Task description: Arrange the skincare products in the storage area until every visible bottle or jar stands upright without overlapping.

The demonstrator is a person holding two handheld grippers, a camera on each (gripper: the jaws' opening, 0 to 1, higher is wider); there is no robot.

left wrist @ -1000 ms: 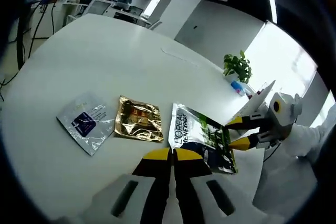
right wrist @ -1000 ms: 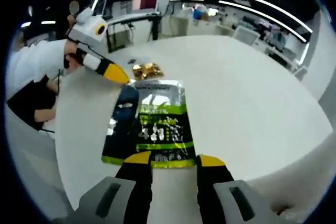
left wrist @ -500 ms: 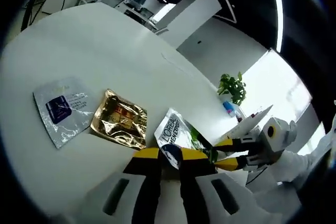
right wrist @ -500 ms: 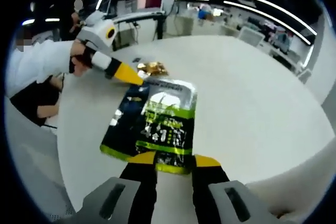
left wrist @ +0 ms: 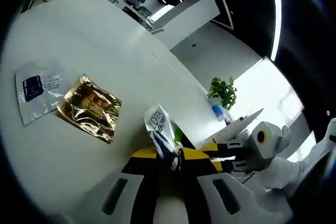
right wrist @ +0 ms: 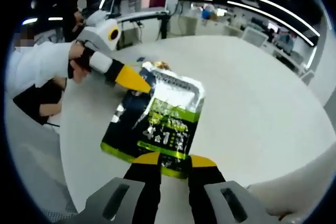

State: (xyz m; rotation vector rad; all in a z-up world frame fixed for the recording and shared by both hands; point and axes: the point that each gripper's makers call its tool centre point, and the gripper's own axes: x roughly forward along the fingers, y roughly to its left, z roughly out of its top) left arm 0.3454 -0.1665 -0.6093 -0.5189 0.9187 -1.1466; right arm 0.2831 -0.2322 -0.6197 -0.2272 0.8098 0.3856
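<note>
The green-and-black sachet [right wrist: 160, 124] is held off the white table [right wrist: 252, 93], tilted, gripped at opposite ends by both tools. In the right gripper view, the right gripper [right wrist: 169, 162] has its jaws pressed nearly together on the sachet's lower edge, while the left gripper [right wrist: 137, 83] reaches in from the left, a hand [right wrist: 79, 61] in a white sleeve behind it, its yellow tips pinching the sachet's upper left edge. In the left gripper view the sachet [left wrist: 164, 136] stands edge-on between the close-set jaws. Left of the sachet on the table lie a gold sachet [left wrist: 89, 107] and, beyond it, a silver sachet [left wrist: 37, 92]. A potted plant [left wrist: 223, 92] stands behind it.
</note>
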